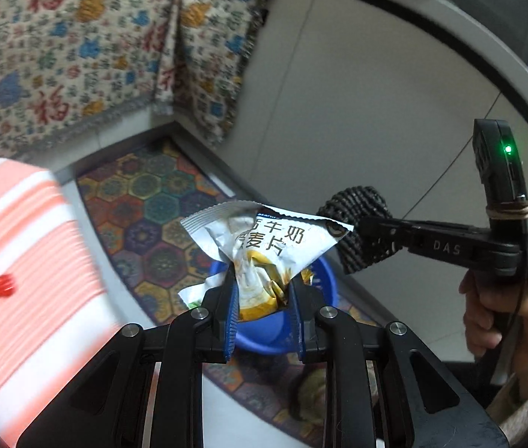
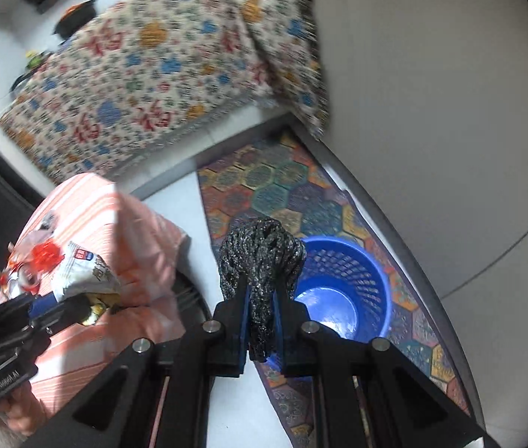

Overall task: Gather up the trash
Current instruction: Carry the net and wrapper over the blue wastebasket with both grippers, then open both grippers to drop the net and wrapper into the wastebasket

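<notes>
The basket (image 2: 342,291) stands on the rug (image 2: 282,194), just right of the right gripper's fingers (image 2: 239,321). The cloth-covered table (image 2: 114,231) lies left of them. Beyond both sits what may be a draped sofa (image 2: 151,74).

A pale floor (image 2: 174,201) carries a runner rug (image 2: 278,190) patterned in many-coloured hexagons, laid along the foot of a light wall. On the rug stands a blue plastic basket (image 2: 342,283) with a perforated wall, its mouth open upward and its bottom bare. To the left, a table under a cloth of peach and white stripes (image 2: 133,231) holds crumpled litter near its edge: a white snack packet (image 2: 84,268) and a clear wrapper with red print (image 2: 39,254), lying just beside each other. Behind, a couch draped in a floral cover (image 2: 144,74) with red characters sits on the floor, its fringed hem reaching down near the rug's far end.
</notes>
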Demonstrator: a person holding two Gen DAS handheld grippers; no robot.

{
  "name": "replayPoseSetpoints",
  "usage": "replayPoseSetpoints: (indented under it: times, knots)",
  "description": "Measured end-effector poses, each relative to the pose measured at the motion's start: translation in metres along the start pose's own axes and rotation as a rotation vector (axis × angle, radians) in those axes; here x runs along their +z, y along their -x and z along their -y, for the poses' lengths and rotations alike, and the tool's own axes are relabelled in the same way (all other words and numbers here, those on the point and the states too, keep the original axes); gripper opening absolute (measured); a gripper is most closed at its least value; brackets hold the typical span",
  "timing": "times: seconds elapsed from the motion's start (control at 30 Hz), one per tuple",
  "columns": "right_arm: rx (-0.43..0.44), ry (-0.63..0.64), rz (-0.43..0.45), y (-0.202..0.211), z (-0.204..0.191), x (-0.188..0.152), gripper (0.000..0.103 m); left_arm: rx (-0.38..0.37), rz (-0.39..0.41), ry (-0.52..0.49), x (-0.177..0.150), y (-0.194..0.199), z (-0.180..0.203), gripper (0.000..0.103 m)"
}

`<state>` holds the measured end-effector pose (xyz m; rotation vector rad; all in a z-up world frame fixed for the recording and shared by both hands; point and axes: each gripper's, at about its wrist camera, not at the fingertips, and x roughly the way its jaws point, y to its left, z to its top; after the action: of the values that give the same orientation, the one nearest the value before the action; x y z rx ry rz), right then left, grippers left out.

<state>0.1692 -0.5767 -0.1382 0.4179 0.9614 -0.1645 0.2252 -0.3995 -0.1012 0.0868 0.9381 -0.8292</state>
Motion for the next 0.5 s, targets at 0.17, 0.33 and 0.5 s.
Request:
replayPoseSetpoints:
  times: [0.17, 0.33, 0.5]
  knots:
    - [-0.016, -0.026, -0.012, -0.023, 0.032, 0.007, 0.011, -0.002, -0.04, 0.005, 0.007, -0.043, 0.02, 0.023]
    - [-0.008, -0.063, -0.05, -0.05, 0.061, 0.012, 0.012, -0.014, -0.074, 0.023, 0.009, -0.079, 0.026, 0.023]
    - [0.01, -0.111, -0.1, -0.078, 0.086, 0.015, 0.014, -0.014, -0.116, 0.032, 0.01, -0.116, 0.024, 0.024]
